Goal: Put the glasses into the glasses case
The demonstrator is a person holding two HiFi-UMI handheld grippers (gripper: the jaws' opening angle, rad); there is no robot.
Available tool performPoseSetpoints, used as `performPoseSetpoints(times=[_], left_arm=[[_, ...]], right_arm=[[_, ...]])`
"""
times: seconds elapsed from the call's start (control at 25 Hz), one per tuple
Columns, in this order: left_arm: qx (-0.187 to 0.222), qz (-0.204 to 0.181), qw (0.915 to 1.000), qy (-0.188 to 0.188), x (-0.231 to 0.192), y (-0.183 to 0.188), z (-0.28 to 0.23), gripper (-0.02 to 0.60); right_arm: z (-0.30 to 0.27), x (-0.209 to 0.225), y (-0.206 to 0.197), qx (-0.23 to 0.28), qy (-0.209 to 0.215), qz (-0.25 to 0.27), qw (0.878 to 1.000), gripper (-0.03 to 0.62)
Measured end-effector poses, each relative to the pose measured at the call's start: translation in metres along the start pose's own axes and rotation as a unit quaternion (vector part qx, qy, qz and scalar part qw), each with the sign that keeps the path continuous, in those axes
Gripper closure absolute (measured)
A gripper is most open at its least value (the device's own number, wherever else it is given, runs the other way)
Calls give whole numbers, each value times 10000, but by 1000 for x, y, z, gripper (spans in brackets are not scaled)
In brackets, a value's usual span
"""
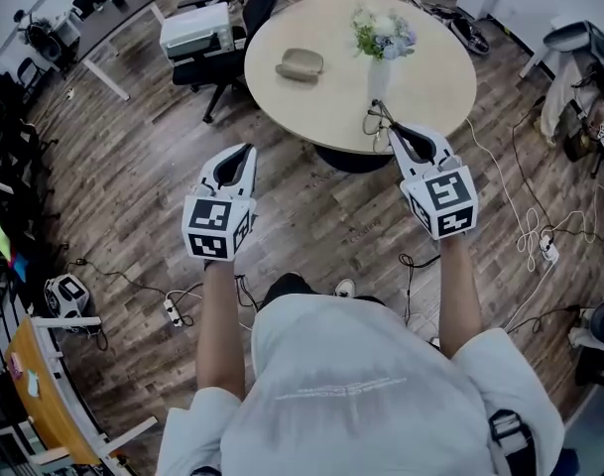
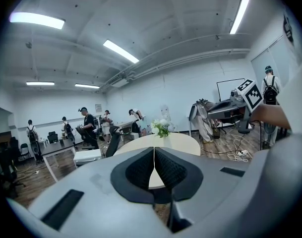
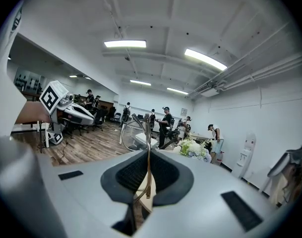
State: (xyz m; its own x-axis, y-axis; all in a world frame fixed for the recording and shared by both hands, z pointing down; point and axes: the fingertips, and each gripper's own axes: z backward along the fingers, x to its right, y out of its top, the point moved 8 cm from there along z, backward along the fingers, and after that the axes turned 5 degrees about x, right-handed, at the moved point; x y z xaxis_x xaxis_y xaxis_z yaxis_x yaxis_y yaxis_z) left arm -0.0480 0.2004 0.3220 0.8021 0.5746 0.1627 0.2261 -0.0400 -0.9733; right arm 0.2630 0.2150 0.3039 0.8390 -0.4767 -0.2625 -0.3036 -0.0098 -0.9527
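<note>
Glasses [image 1: 378, 119] are clamped by their thin frame between the closed jaws of the right gripper [image 1: 399, 133], above the near edge of the round table [image 1: 430, 82]. The glasses case [image 1: 300, 64] is seen closed on that table, left of 1 flower vase [image 1: 379, 75]. The left gripper [image 1: 245, 151] is held with its jaws pressed together on nothing.

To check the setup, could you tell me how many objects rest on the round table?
2: the glasses case left of centre, and the flower vase to its right. The glasses are in the right gripper's claw.

Flower vase [image 1: 380, 67] near case [image 1: 300, 64]; tabletop [image 1: 430, 92] elsewhere bare.
</note>
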Motion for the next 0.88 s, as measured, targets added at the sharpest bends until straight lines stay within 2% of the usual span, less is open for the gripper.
performPoseSetpoints(times=[0.48, 0.68, 0.88], left_arm=[[-82, -56, 9999, 81, -15, -9, -27, 568], [-38, -28, 10000, 6, -44, -15, -57, 566], [-61, -130, 9998, -141, -95, -25, -107, 568]], right_arm=[[-34, 10, -4, -35, 163, 74, 9998, 580], [-70, 19, -5, -93, 94, 83, 9999, 580], [-132, 33, -6, -188, -42, 106, 9998, 580]])
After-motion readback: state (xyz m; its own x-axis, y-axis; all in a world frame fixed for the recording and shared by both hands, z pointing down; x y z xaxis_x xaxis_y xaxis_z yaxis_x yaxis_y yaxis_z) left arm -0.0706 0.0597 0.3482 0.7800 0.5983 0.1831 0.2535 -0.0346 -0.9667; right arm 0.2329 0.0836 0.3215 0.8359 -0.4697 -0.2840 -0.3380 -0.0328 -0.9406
